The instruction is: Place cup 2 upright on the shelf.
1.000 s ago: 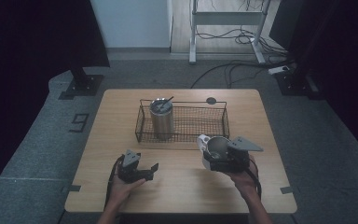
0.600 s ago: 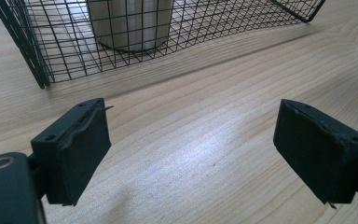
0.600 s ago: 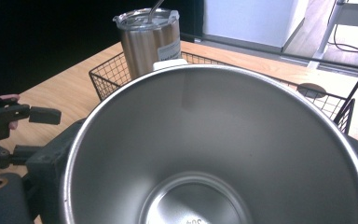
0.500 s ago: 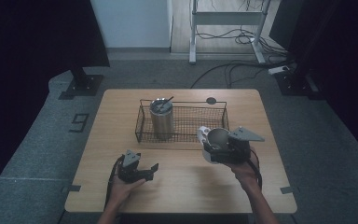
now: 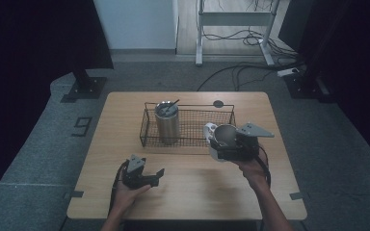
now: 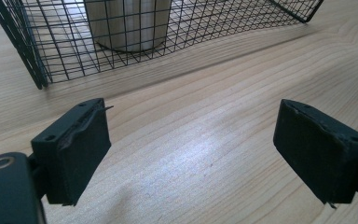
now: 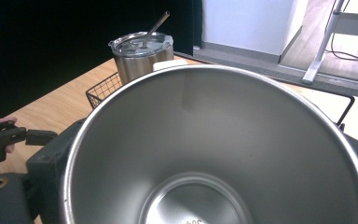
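a dim room with grey carpet surrounds a light wooden table (image 5: 188, 202); on the carpet just left of it a large "9" (image 5: 82, 126) is marked. in the right gripper view, small stamped figures sit at the bottom of the steel cup (image 7: 219, 149), possibly "30", too cut off to read surely.

a black wire basket (image 5: 197, 126) stands on the far half of the table. in its left end stands a lidded steel tumbler (image 5: 166, 120), upright, a straw (image 7: 154, 29) slanting up from its lid.

the right gripper (image 5: 231, 147) holds the open steel cup above the table, at the basket's near right corner, its jaws closed on the cup's sides; the cup is empty inside. the left gripper (image 5: 147, 177) rests low near the table's front edge, jaws apart with nothing between them, facing the basket.
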Demonstrator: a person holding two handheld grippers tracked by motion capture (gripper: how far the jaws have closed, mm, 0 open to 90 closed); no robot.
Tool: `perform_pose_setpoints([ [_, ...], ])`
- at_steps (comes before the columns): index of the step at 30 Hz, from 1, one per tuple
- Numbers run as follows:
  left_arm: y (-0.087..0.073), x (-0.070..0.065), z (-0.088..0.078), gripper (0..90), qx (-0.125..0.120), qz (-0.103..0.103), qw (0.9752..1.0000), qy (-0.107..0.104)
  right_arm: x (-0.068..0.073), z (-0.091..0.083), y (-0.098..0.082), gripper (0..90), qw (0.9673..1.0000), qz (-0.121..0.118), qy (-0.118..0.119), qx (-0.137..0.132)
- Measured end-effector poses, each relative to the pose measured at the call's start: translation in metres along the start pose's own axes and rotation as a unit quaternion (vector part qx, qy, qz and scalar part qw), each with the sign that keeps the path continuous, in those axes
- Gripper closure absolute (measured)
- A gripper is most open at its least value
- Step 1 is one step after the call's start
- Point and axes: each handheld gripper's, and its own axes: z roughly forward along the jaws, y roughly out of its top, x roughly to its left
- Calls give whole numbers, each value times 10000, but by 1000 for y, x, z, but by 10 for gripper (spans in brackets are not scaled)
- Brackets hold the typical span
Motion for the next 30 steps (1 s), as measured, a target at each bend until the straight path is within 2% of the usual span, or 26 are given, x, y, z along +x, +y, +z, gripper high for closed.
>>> perform_pose_setpoints([
  [12, 0, 1, 0, 109, -5, -14, 10000, -4, -3, 10, 13, 57, 10000, -39, 2, 9],
  [30, 0, 0, -1, 115, -3, -23, 10000, -41, -12, 24, 27, 58, 9998, -96, -117, 91],
])
